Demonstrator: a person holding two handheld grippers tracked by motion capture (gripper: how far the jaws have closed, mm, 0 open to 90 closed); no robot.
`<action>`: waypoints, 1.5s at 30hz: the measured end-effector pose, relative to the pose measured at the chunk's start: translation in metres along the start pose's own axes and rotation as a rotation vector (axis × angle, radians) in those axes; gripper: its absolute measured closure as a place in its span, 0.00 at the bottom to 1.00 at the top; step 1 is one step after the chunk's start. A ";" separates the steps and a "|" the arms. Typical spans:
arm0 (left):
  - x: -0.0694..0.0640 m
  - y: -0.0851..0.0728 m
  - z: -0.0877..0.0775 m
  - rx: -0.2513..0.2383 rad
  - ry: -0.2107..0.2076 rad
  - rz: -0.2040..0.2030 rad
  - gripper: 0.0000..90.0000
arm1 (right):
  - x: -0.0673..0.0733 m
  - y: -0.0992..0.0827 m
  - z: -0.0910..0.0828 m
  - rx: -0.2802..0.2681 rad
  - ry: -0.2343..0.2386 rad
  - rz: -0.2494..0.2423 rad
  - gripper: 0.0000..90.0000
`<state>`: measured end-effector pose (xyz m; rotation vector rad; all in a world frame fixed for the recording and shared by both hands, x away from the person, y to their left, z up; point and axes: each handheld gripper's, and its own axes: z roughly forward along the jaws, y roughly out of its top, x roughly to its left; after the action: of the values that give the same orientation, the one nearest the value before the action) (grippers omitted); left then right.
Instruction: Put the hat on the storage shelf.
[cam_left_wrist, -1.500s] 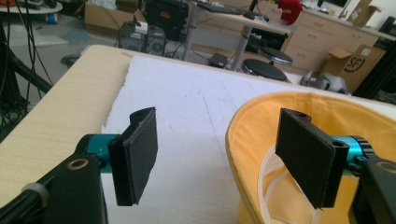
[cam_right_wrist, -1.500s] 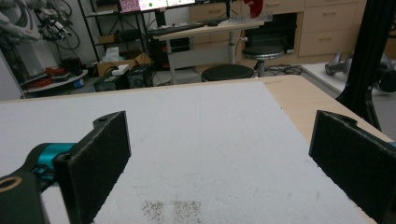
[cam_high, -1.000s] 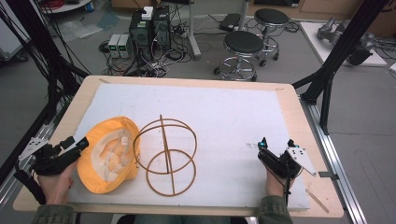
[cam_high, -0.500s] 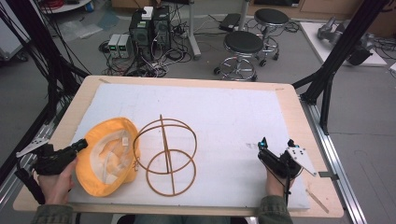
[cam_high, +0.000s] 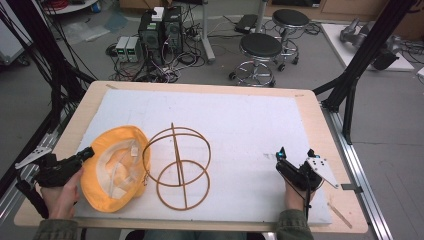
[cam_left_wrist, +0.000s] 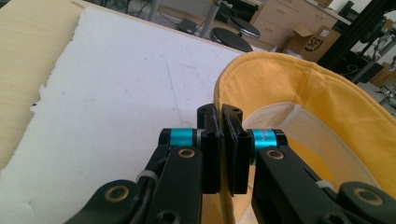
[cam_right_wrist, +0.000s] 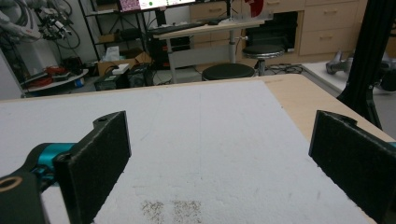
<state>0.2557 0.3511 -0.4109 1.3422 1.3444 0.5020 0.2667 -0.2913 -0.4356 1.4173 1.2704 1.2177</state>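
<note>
A yellow sun hat (cam_high: 114, 168) lies upside down at the front left of the white foam board (cam_high: 240, 125), its pale lining up. My left gripper (cam_high: 88, 153) is shut on the hat's left rim; in the left gripper view the jaws (cam_left_wrist: 223, 136) pinch the yellow rim (cam_left_wrist: 299, 79) between them. A brown wire frame (cam_high: 177, 165) of hoops and a straight rod rests against the hat's right side. My right gripper (cam_high: 295, 155) sits low at the front right of the board, open, with nothing between its pads (cam_right_wrist: 100, 154).
The board covers a wooden table (cam_high: 320, 115) with bare strips at each side. Black frame posts (cam_high: 360, 60) rise at the table's right and left. Stools (cam_high: 260, 47) and computer boxes (cam_high: 160, 25) stand on the floor beyond the far edge.
My left gripper has drawn back slightly to the left, still holding the hat's rim, and the hat shifted a little with it. The right gripper has not moved.
</note>
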 end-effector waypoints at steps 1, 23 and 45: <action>-0.003 0.001 0.000 -0.006 -0.006 0.001 0.96 | 0.000 0.000 0.000 0.000 0.000 0.000 0.05; -0.072 0.057 -0.009 -0.070 -0.106 0.088 0.96 | 0.002 0.000 0.002 -0.002 0.003 -0.022 0.05; -0.117 0.096 -0.024 -0.158 -0.126 0.204 0.96 | 0.003 0.000 0.002 0.002 0.016 -0.017 0.05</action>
<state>0.2438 0.2823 -0.2742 1.3624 1.0490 0.6372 0.2687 -0.2887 -0.4360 1.3988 1.2924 1.2188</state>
